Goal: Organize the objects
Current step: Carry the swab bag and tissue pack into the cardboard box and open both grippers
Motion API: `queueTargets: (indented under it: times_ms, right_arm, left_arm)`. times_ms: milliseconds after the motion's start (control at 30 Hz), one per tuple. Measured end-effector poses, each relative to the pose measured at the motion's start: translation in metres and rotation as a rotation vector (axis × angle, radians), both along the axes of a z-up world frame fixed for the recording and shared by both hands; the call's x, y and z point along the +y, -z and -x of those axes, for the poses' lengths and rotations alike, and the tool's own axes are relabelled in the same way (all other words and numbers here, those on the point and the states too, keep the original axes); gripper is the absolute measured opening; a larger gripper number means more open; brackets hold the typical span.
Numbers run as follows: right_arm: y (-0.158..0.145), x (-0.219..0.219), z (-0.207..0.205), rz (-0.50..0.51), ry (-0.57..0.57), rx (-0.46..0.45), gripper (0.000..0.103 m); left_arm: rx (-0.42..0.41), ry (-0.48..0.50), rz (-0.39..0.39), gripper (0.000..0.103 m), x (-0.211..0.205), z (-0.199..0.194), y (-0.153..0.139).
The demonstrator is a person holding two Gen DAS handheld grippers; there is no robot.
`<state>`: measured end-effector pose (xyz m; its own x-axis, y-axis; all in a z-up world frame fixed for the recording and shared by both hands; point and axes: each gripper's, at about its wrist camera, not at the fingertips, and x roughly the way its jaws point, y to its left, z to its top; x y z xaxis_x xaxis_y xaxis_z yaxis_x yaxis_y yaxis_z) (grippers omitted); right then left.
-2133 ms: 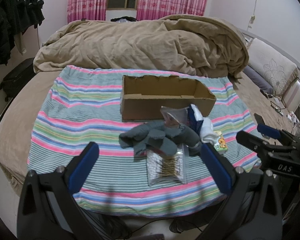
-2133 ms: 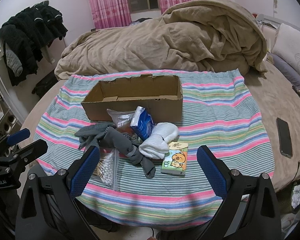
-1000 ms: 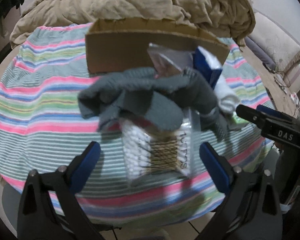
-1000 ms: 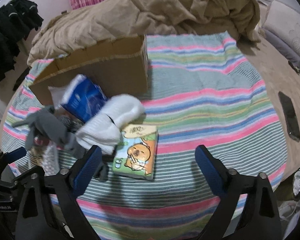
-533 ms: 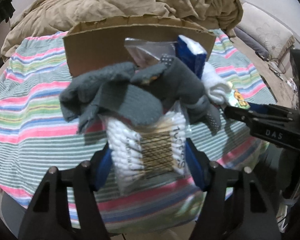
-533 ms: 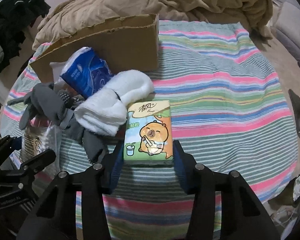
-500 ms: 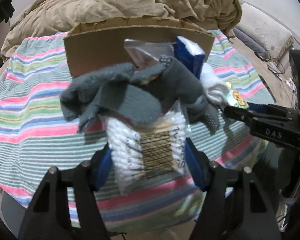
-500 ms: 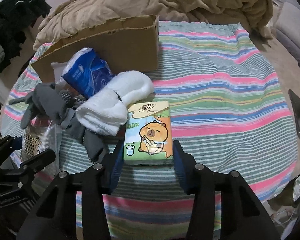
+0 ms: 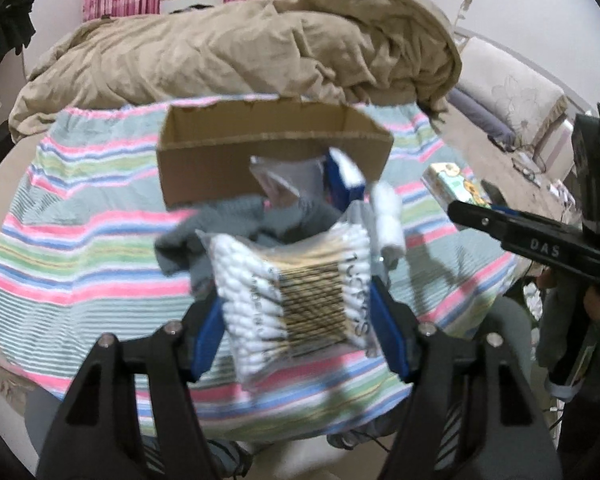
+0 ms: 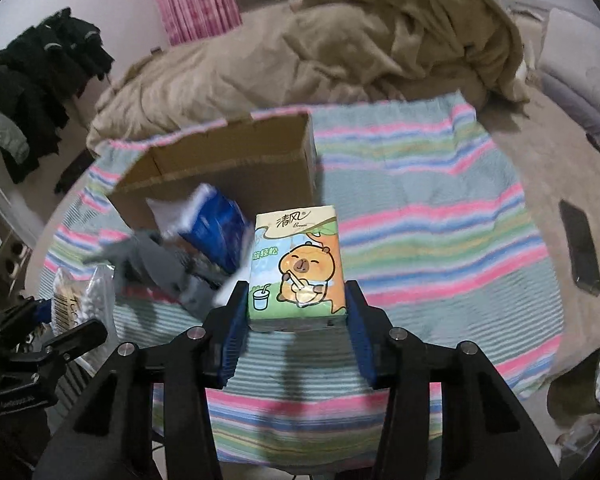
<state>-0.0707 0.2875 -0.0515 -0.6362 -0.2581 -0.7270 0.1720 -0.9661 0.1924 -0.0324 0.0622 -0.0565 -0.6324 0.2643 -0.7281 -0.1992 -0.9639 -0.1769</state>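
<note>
Left wrist view: the left tongs (image 9: 300, 320) are clenched on a clear bag of cotton swabs (image 9: 296, 292), lifted above the striped blanket (image 9: 80, 240) on the bed. The printing on the bag is too blurred to read. Beyond it lie grey socks (image 9: 188, 244), a blue packet (image 9: 340, 184) and white socks (image 9: 390, 220), heaped against the front wall of the open cardboard box (image 9: 260, 160). The other tool's arm reads "DAS".

Right wrist view: the right tongs (image 10: 298, 316) grip a tissue pack (image 10: 296, 268) by its sides, held clear of the blanket, just in front of the box. The pack shows a cartoon capybara, Chinese characters and a small word that may be "Breeze".

Both loads appear to be mid-carry. Next, each should travel over the box rim and be released inside, one after the other so the tools don't collide.
</note>
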Motion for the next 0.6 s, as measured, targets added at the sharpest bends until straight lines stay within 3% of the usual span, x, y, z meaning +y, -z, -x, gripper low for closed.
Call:
queueTargets:
  times_ms: [300, 600]
  right_arm:
    - [-0.047, -0.017, 0.012, 0.01, -0.039, 0.124, 0.049]
    - [-0.058, -0.033, 0.065, 0.0, -0.062, 0.17, 0.049]
  left_arm:
    - [0.079, 0.002, -0.062, 0.067, -0.014, 0.023, -0.045]
    - [0.123, -0.006, -0.04, 0.067, -0.007, 0.092, -0.057]
